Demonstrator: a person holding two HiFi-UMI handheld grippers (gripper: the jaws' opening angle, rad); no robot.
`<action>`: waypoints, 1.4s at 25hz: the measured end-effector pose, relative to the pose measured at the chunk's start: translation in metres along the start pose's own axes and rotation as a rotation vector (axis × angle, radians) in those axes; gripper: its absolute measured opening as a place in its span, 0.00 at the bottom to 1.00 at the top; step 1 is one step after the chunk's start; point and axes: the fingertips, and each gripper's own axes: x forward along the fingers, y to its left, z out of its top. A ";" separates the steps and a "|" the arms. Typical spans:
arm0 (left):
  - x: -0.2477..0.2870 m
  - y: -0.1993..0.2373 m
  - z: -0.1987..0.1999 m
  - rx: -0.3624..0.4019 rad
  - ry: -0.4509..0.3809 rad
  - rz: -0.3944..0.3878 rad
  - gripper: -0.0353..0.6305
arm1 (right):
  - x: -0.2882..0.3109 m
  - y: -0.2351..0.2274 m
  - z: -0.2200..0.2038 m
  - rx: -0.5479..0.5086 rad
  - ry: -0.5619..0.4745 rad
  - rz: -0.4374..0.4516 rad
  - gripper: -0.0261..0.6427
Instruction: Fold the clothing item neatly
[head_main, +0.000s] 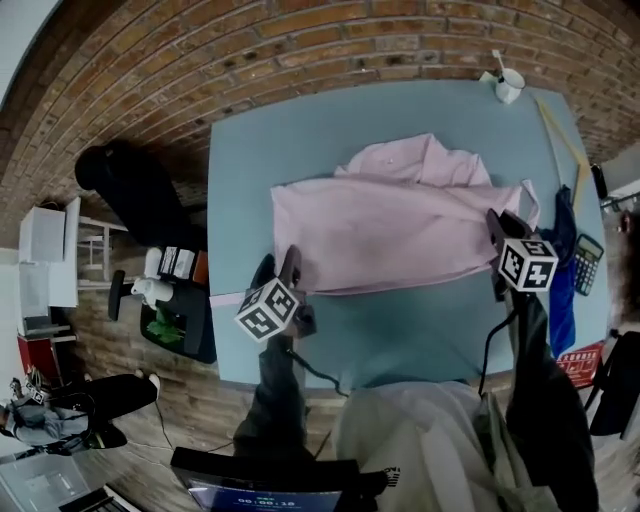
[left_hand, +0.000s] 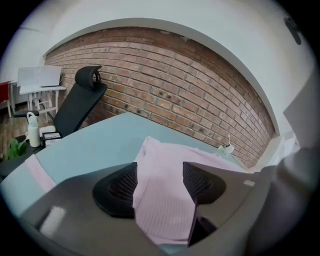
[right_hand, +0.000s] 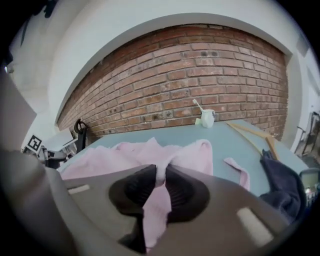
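A pink shirt (head_main: 400, 225) lies spread across the blue-grey table (head_main: 250, 180), its lower part folded over. My left gripper (head_main: 290, 265) sits at the shirt's lower left corner. In the left gripper view its jaws (left_hand: 159, 182) stand open, with the pink fabric (left_hand: 165, 200) lying loose between the pads. My right gripper (head_main: 497, 232) is at the shirt's right edge. In the right gripper view it (right_hand: 160, 182) is shut on a fold of the pink shirt (right_hand: 135, 152), which hangs down between the pads.
A white cup (head_main: 508, 86) stands at the far right corner, and a wooden hanger (head_main: 560, 130) lies along the right edge. A dark blue garment (head_main: 562, 270) and a calculator (head_main: 585, 262) lie at the right. A black chair (head_main: 130, 195) stands left of the table.
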 end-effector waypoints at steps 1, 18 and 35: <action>-0.010 0.000 -0.007 -0.004 0.002 0.001 0.50 | -0.004 -0.001 -0.002 0.018 -0.008 0.018 0.13; -0.089 -0.103 -0.044 0.052 -0.099 -0.180 0.21 | -0.077 0.010 0.119 0.135 -0.387 0.255 0.04; -0.104 -0.176 -0.081 0.136 -0.065 -0.284 0.06 | -0.158 0.125 -0.060 0.116 -0.121 0.388 0.04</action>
